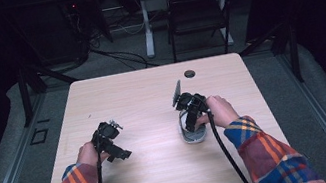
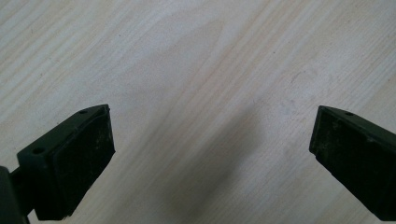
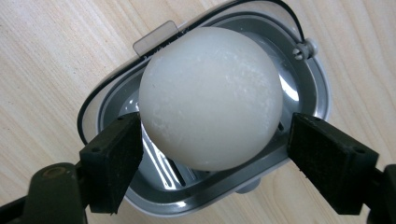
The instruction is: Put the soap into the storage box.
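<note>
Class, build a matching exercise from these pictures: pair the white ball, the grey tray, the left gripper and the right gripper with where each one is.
1 white ball
2 grey tray
3 left gripper
4 right gripper

A over bare wood, nothing between its fingers
B lying on the tabletop
C sitting in the tray
D straddling the ball

Pairs: 1-C, 2-B, 3-A, 4-D

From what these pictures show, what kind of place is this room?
Probably a recording lab or studio, not a home. A light wooden table stands alone among dark surroundings, black cables trail over the grey floor behind it, and a black folding chair waits beside a white desk leg.
</note>
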Motion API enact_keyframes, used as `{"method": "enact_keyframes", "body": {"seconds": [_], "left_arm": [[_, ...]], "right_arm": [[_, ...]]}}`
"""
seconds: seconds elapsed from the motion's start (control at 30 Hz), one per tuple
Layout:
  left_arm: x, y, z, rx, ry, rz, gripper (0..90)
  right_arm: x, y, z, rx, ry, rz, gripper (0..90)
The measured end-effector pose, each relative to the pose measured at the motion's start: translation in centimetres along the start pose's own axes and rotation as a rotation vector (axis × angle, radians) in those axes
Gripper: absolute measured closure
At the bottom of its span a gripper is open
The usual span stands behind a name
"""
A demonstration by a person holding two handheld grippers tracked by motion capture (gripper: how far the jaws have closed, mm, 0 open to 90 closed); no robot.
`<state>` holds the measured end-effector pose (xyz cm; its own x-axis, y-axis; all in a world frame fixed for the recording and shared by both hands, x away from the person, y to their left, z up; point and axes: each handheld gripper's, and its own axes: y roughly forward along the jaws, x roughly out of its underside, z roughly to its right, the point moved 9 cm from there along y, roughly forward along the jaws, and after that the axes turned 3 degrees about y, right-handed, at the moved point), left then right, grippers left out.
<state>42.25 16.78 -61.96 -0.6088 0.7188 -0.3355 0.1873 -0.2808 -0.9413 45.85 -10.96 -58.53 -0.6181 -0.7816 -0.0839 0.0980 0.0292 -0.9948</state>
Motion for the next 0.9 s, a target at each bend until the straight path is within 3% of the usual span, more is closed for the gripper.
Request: {"method": "enact_keyframes", "body": {"seconds": [0.33, 0.5, 0.9], "left_arm": [[0.0, 0.0, 0.0, 0.001, 0.002, -0.001, 0.0], [0.0, 0.0, 0.0, 0.001, 0.000, -0.001, 0.0], [0.0, 0.0, 0.0, 0.000, 0.000, 0.002, 0.0]], "right_arm": [[0.7, -1.6, 0.3, 0.002, -0.003, 0.035, 13.1], [1.3, -3.0, 0.3, -0.008, 0.009, 0.094, 8.0], [4.2, -6.0, 1.7, 0.029, 0.030, 0.165, 1.7]]}}
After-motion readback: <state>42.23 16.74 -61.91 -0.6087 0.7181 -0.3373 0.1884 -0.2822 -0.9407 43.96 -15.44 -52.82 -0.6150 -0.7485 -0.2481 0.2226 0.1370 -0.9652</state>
